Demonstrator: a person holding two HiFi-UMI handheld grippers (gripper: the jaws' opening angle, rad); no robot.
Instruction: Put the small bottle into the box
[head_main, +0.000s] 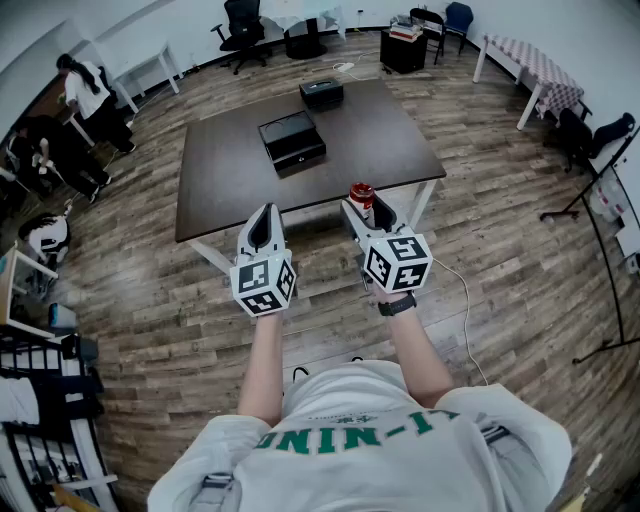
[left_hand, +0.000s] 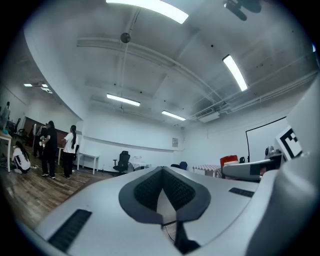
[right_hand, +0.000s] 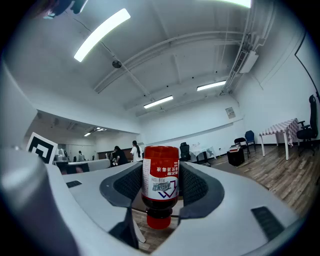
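In right tool: small bottle, clamped at the label between both pads, cap down, for a firm carry. Left tool: shut on nothing, level alongside, out of the way. Beyond both, mid-worktop: nearer black box, well ahead of the bottle, likely destination.

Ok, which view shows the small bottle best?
Right gripper view: the small bottle fills the centre, clamped in the right gripper. Head view shows it tiny; left gripper view shows only a possible red patch.
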